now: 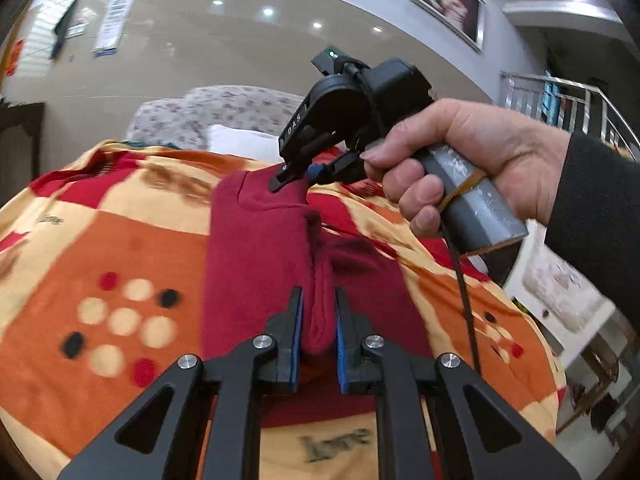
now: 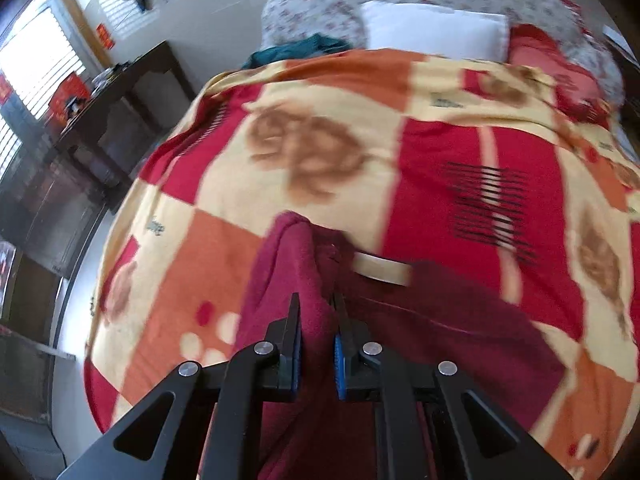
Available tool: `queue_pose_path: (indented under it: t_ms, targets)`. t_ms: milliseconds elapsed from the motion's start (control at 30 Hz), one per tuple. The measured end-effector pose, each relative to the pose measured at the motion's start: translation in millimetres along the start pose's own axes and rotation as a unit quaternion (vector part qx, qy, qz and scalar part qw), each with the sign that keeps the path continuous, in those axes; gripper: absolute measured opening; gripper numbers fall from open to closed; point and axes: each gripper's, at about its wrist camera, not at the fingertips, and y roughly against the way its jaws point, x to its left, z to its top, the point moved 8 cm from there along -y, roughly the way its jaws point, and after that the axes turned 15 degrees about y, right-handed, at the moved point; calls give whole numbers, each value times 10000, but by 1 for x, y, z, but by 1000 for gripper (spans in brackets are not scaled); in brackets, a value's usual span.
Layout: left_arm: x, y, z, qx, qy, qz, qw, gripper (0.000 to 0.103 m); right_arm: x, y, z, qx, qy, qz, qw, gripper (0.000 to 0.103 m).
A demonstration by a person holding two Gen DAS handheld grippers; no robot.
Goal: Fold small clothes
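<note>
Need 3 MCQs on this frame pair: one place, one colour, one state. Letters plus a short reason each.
1. Where does the garment lie?
A. on the patterned blanket
B. on the dark wooden cabinet
C. on the floor

2. What colour is the garment?
A. teal
B. white
C. dark red

3. What is the state of the left gripper?
A. open, clear of the cloth
B. shut on a fold of the garment
C. holding a roll of tape

Key:
1 A, the dark red cloth is spread over the orange, red and cream blanket on the bed.
2 C, it reads maroon in both wrist views.
3 B, a ridge of the fabric is pinched between its blue pads; the right gripper clamps another bunch of the garment the same way.
</note>
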Motion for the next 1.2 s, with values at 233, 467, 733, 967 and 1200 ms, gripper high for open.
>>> queue_pose_path:
  t_ms: [233, 467, 733, 967, 1200]
  targets:
    - [-60, -34, -42, 549, -291, -333, 9975, 13, -77, 26, -62, 66, -245, -400, 9989, 10]
    - [-79, -64, -67, 912, -377, -304, 9947, 13, -114, 31, -87, -27, -386, -657, 9971, 10]
    - [-74, -67, -91, 1675, -77, -622, 9839, 43, -137, 13, -112, -195, -712, -1021, 9920, 21]
    - [-39, -3, -63, 1388, -163, -733, 9875, 43, -111, 87, -114, -1739, -326, -988, 9793, 23]
    - [32, -47, -47, 1879, 215, 65, 9819, 23, 0, 68, -167, -1208, 2256, -687, 9642, 24]
